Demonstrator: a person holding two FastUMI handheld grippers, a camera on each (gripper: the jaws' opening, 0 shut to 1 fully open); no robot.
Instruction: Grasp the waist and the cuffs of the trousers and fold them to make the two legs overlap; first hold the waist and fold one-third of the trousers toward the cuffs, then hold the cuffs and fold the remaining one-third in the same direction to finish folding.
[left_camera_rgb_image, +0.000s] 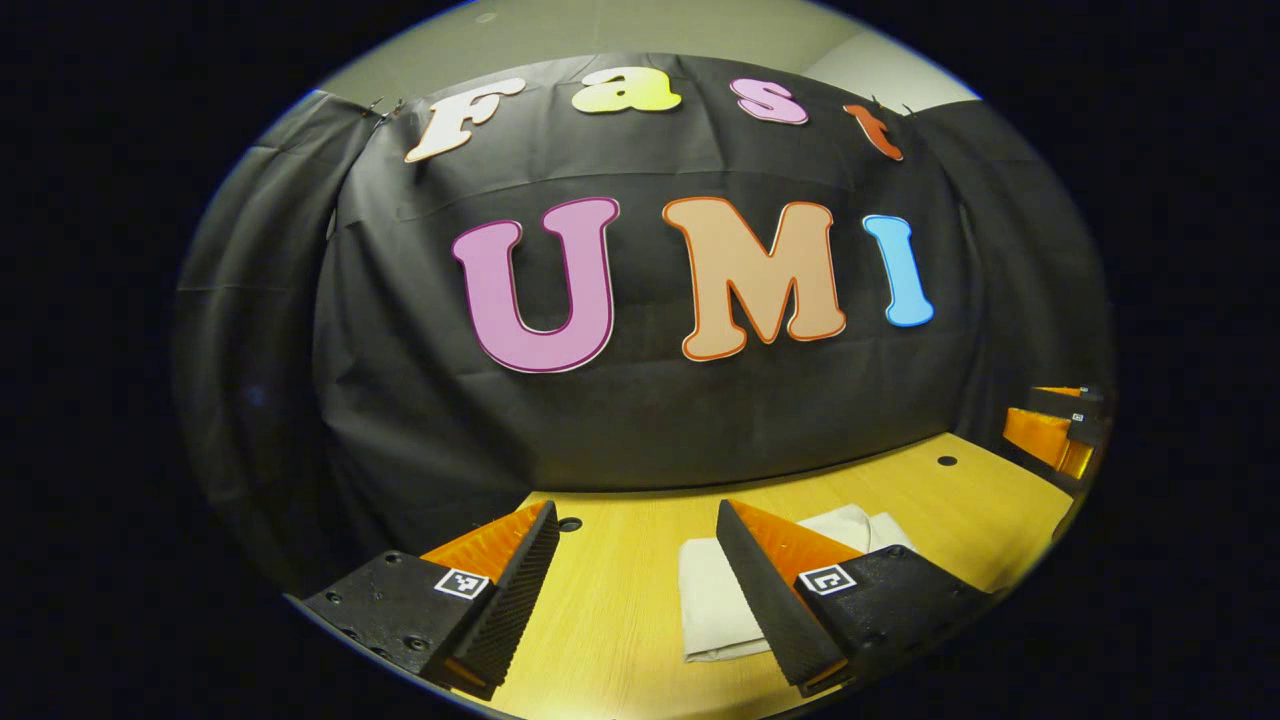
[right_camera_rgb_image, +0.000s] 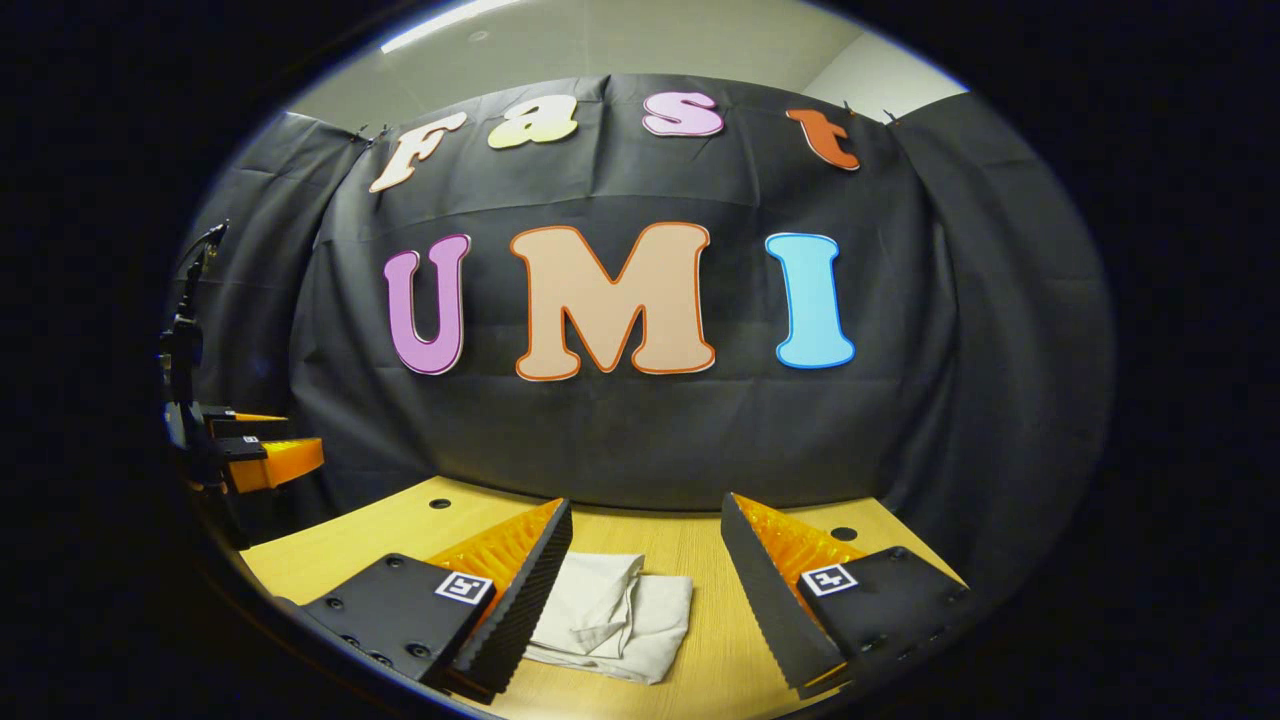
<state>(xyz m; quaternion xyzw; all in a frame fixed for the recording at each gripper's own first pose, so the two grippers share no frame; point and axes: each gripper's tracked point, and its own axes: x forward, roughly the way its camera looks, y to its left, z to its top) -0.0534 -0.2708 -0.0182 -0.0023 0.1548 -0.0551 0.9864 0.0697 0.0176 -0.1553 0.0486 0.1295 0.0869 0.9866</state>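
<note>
Both tools stand with jaws wide apart and nothing between the fingers. In the left gripper view my left gripper (left_camera_rgb_image: 640, 590) hangs above the table (left_camera_rgb_image: 960, 500), and the trousers (left_camera_rgb_image: 715, 600) lie at about 5 o'clock from it, partly hidden behind the tool's own right-hand finger. In the right gripper view my right gripper (right_camera_rgb_image: 645, 590) also hovers clear of the wood, with the trousers (right_camera_rgb_image: 610, 615) at about 7 o'clock, just beside its left-hand finger and not touching it that I can confirm. The other tool shows far out at 9 o'clock in that view and at 3 o'clock in the left gripper view, so the two are well apart.

Finding: the cloth already sits as a small pale bundle in several layers, with one loose flap on top. I judge the folding to be at or near its end, though I cannot tell waist from cuffs here.

Recommendation for the step in hand: if a last third remains, I would find the cuff edge first, bring both tools low and level over it, pinch every layer at each corner together, lift only enough to clear the bundle, and lay it over flat in the same direction. Risk: catching the top flap alone would pull the stack open.
</note>
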